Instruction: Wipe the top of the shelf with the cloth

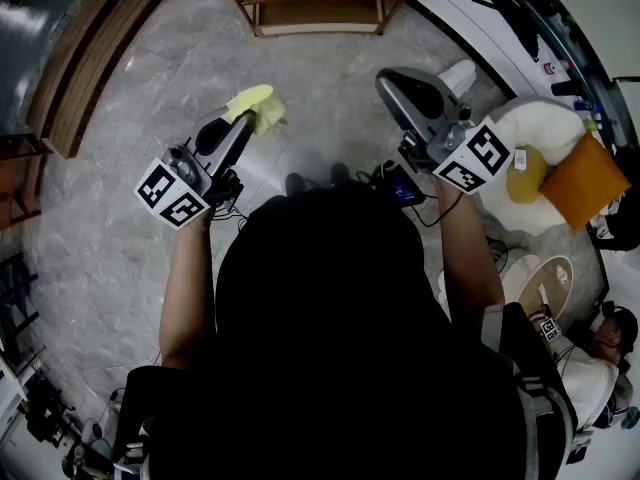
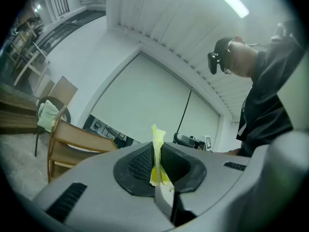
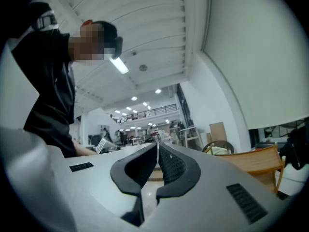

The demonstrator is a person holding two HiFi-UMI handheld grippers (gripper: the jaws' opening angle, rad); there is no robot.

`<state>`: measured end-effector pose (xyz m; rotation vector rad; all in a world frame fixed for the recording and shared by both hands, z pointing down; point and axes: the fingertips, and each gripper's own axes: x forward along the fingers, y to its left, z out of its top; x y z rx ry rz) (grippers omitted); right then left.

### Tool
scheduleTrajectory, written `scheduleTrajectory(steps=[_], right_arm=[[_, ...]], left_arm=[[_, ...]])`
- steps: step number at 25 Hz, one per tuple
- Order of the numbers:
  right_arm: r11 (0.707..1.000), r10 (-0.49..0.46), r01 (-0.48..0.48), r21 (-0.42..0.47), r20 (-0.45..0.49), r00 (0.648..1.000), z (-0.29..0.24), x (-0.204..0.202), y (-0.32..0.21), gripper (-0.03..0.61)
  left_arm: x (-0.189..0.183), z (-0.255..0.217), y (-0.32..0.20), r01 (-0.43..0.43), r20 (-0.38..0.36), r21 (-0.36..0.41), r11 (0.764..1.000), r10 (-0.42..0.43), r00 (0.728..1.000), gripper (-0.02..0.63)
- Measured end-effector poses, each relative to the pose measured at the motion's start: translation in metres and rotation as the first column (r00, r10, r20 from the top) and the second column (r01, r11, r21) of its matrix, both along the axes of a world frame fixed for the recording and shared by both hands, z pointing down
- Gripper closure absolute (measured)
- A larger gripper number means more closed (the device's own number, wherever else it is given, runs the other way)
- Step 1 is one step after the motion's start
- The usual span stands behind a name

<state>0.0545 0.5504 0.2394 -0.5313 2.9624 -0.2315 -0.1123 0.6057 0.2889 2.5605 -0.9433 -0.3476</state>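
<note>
Above grey floor (image 1: 140, 228), left claw (image 1: 243, 121) pinching yellow cloth (image 1: 256, 107), right claw (image 1: 387, 80) clenched empty, shelf (image 1: 320, 12) (top cut off) ahead.

The cloth (image 1: 256, 108) is soft, crumpled yellow fabric; the shelf (image 1: 320, 13) is smooth pale wood; the floor (image 1: 120, 218) is glossy marbled stone.

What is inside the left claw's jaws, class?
A yellow cloth, pinched in the shut left claw; one fold sticks up above the pads. How much cloth lies between the pads is covered.
</note>
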Motion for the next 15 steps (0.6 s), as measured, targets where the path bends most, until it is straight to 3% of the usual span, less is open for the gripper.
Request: scheduleTrajectory(steps=[6, 10, 15], right_arm=[[0.987, -0.159, 0.159, 0.01, 0.023, 0.987, -0.014, -0.032, 0.026, 0.548], [0.985, -0.166, 0.166, 0.038, 0.008, 0.986, -0.015, -0.028, 0.029, 0.548], [0.992, -0.127, 0.128, 0.008, -0.036, 0.991, 0.0, -0.013, 0.023, 0.548]], left_arm=[[0.01, -0.001, -0.002, 0.002, 0.031, -0.018, 1.0, -0.001, 1.0, 0.578], [0.023, 0.008, -0.003, 0.014, 0.055, -0.043, 0.999, -0.011, 0.998, 0.578], [0.036, 0.01, -0.01, 0.057, 0.082, -0.055, 0.997, -0.052, 0.995, 0.578]])
